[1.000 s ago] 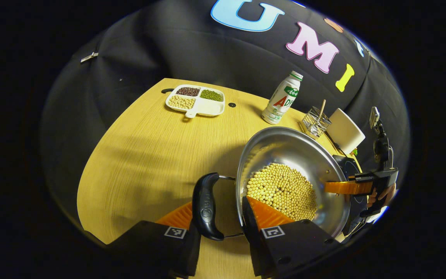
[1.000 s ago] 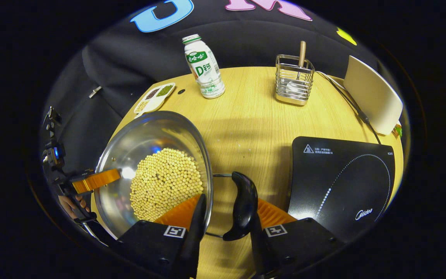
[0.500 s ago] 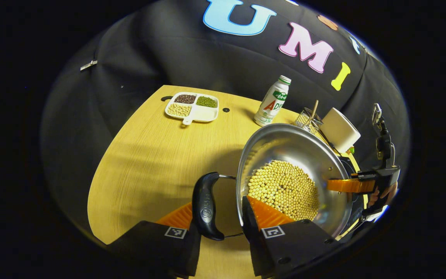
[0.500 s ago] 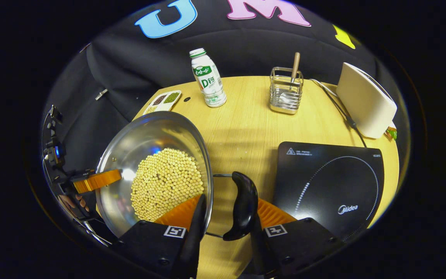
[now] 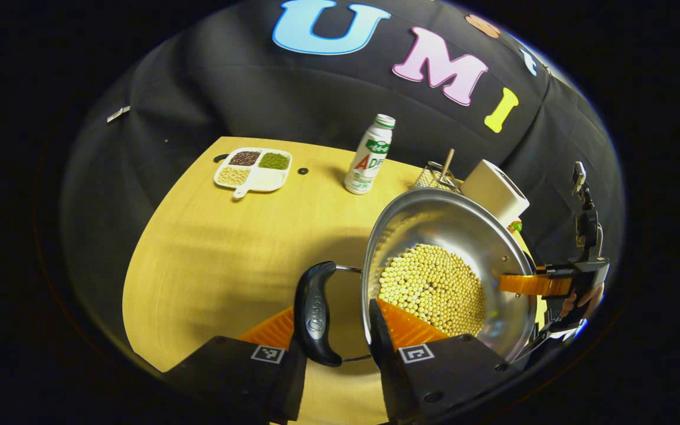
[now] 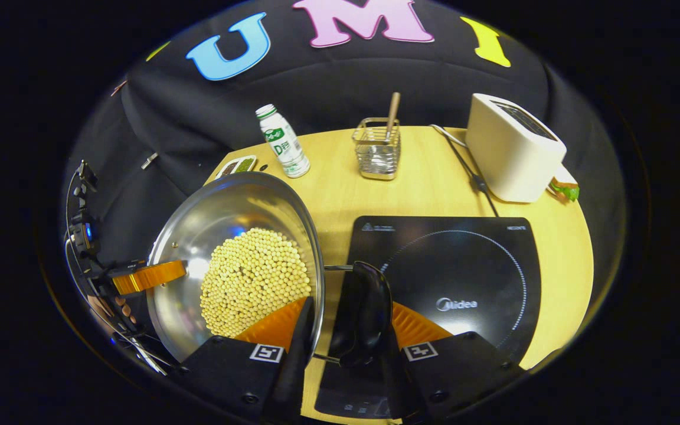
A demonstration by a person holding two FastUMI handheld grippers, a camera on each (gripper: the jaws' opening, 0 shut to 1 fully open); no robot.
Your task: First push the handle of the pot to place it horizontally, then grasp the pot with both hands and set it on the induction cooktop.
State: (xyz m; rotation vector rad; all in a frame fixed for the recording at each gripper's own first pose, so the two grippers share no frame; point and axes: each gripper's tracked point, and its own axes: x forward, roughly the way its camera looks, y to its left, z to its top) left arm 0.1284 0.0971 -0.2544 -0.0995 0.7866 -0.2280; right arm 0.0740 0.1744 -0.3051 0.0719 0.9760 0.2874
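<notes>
A steel pot [image 5: 452,236] holding yellow beans [image 5: 431,286] hangs above the wooden table, level, between both grippers. My left gripper [image 5: 334,327] is shut across the pot's black side handle [image 5: 314,313] and rim, one orange finger outside the handle and one inside the wall. My right gripper [image 6: 343,327] is shut the same way on the opposite black handle [image 6: 366,313] of the pot [image 6: 228,212]. The black induction cooktop [image 6: 464,265] lies just beyond and beneath that handle. Each view shows the other gripper's orange finger at the far rim.
At the table's back stand a white drink bottle [image 6: 284,141], a wire utensil holder [image 6: 378,153] and a white toaster [image 6: 511,147] with its cable. A divided dish of beans [image 5: 252,168] sits at the back left. A hand [image 5: 579,298] holds the far gripper.
Both grippers have carried the pot sideways toward the cooktop, keeping their hold. In the right gripper view the cooktop has slid from the right to under the handle.
</notes>
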